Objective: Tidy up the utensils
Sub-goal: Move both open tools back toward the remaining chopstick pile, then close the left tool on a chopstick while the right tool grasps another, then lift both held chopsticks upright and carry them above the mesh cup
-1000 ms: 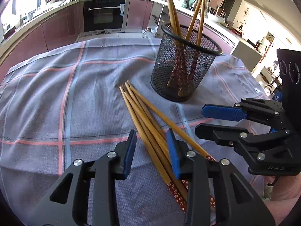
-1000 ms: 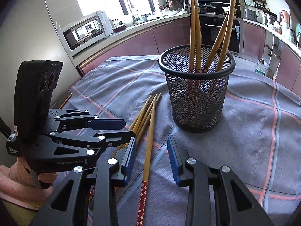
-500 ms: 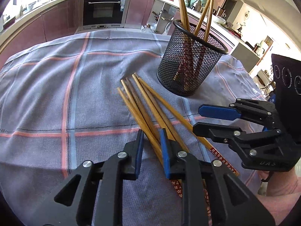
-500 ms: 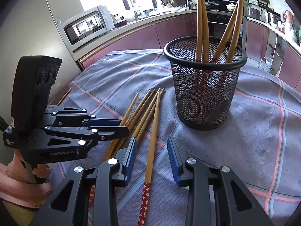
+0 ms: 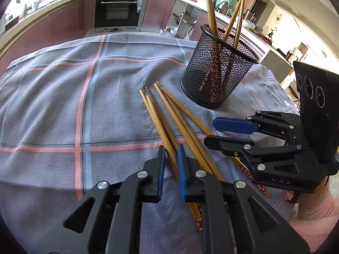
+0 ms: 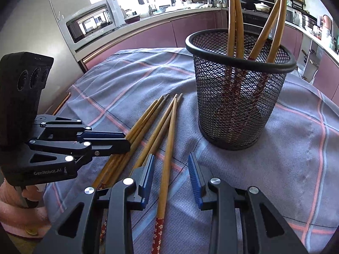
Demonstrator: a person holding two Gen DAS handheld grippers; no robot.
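Cup (image 5: 218, 72): black mesh, upright on the checked cloth (image 5: 63, 105); four chopsticks already stand in it, plain ends up, patterned ends down.
Loose sticks (image 5: 169, 114): a fan of about five on the cloth just beside the cup's base, plain tips toward the cup, red-patterned ends toward the person.
Left gripper (image 5: 169, 158): low over the fan on the side away from the cup; its jaws have just been closing and now pinch one stick near its middle (little or no gap shows between the blue pads and the wood).
Right gripper (image 6: 170, 173): on the fan's cup side; jaws apart, astride the stick nearest the cup (image 6: 167, 148), pads clear of it on both sides, so nothing is held.
Step in hand: picking up, the left already grasping, the right lined up but not yet clamped.
Progress: judged near half, four stowed and about five left.
Next move: the right must squeeze onto its stick; then each hand lifts, tips its stick near upright and lowers it into the cup.
Risk: the left stick lies against its neighbours and may drag one along (the fan is tight there); the standing sticks crowd the cup's mouth.
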